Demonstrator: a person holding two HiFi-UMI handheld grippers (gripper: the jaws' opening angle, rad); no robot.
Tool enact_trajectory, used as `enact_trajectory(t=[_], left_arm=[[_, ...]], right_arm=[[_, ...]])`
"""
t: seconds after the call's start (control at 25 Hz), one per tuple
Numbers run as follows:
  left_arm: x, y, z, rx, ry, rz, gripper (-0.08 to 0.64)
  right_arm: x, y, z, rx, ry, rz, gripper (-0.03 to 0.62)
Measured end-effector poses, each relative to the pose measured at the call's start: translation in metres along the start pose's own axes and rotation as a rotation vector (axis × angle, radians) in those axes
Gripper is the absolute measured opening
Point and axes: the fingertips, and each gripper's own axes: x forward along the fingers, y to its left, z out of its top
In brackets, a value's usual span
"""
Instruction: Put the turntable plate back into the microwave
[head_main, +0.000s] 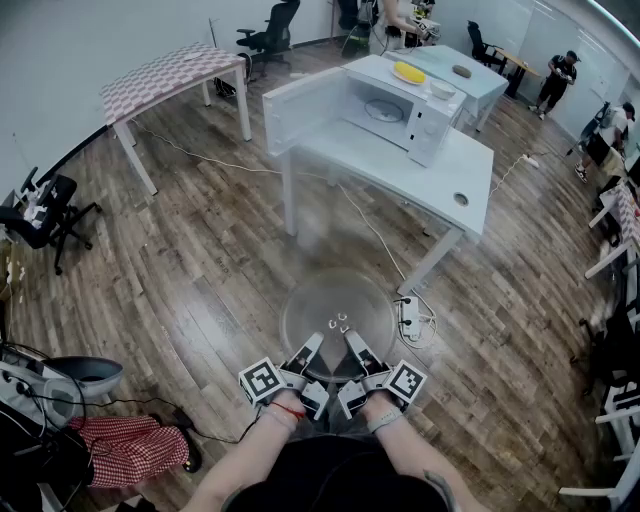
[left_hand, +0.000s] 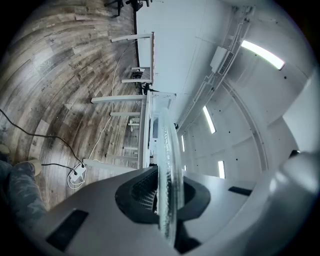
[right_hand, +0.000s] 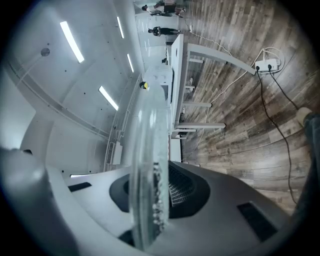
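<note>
You hold the glass turntable plate (head_main: 337, 312) level above the floor, left gripper (head_main: 318, 352) and right gripper (head_main: 357, 352) each clamped on its near rim; the open microwave (head_main: 385, 108) stands well ahead.

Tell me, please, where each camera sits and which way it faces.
Head view: on the person's head, facing steeply down; shows the arms, left gripper, right gripper, turntable plate, and microwave ahead.
Left gripper view: rides that gripper, looks along its jaws, shut on the plate's rim.
Right gripper view: the same, mirrored.
Shared: both gripper views see the plate edge-on.
</note>
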Motion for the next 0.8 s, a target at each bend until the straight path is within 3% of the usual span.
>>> enact_trajectory(t=[0.36,0.8], left_arm=[[-0.006,0.012,-0.001,0.001,0.01,0.05,0.031],[0.041,0.012,0.028,0.013,0.008,0.025,0.029]], right_arm=[[-0.003,-0.005,-0.001,0.012,-0.006,-0.016,0.072],[0.04,-0.012,0.029,0.015,-0.014,-0.002,0.072]])
